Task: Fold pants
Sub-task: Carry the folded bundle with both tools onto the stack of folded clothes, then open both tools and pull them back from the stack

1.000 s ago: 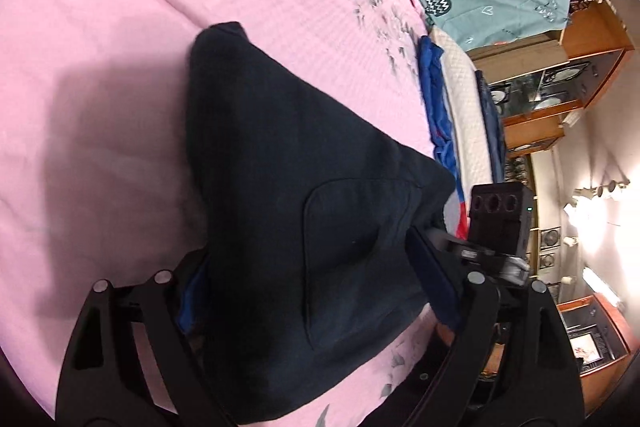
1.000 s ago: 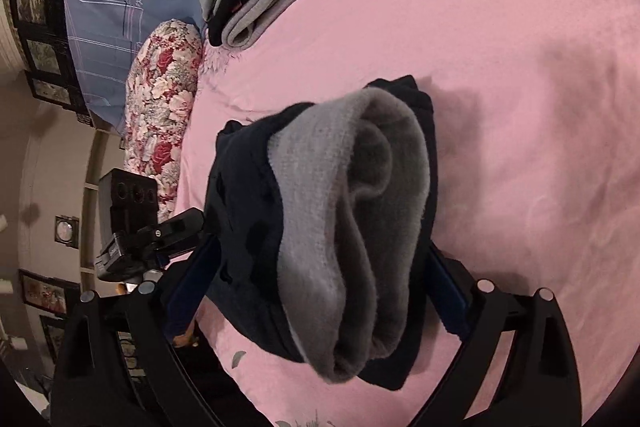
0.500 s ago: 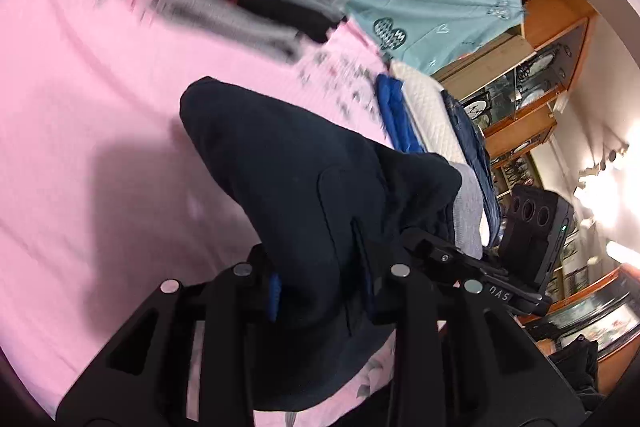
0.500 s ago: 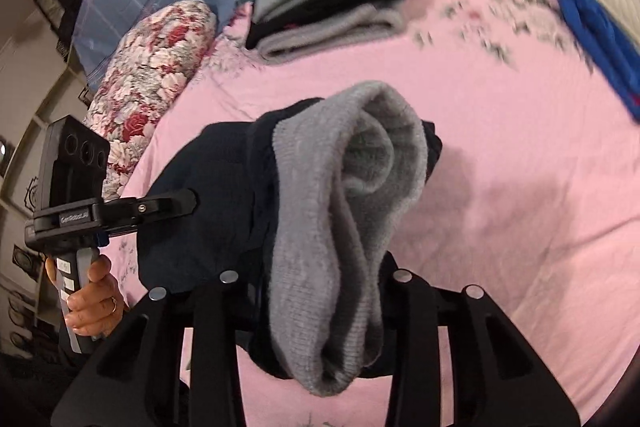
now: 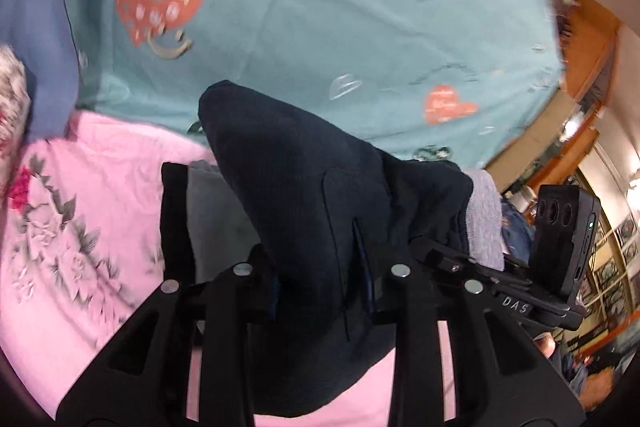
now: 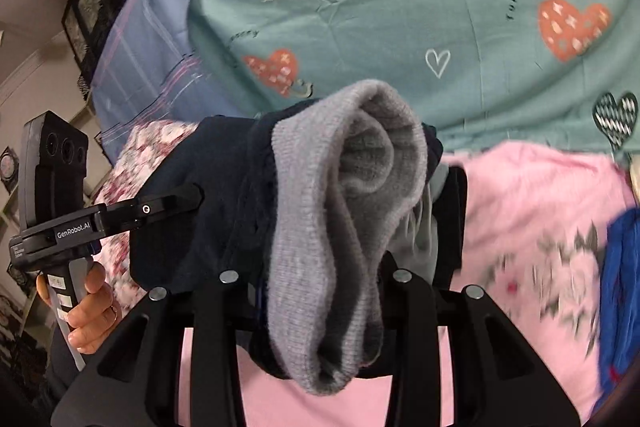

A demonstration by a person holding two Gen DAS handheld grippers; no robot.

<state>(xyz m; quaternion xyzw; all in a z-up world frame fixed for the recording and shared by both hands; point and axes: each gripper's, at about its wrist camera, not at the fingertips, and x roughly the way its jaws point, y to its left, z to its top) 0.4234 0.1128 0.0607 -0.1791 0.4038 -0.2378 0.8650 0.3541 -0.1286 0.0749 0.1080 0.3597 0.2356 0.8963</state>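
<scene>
Through my left gripper (image 5: 320,287) camera I see its two black fingers clamped on a folded bundle of dark navy pants (image 5: 304,195), which is lifted off the pink flowered bedspread (image 5: 80,227). A back pocket faces the lens. The pants rise to a rounded peak in front of a teal sheet with red hearts (image 5: 320,7). Behind the bundle lies a pile of black and grey clothes (image 5: 192,211).

Through my right gripper (image 6: 316,287) camera I see its fingers clamped on the same bundle at the other end, where the grey knit waistband (image 6: 344,211) curls outward and hangs between them. To the left, the left gripper (image 6: 176,201) pinches the navy cloth, and a hand (image 6: 92,315) holds its handle. A blue cloth (image 6: 620,287) sits at the right edge.
</scene>
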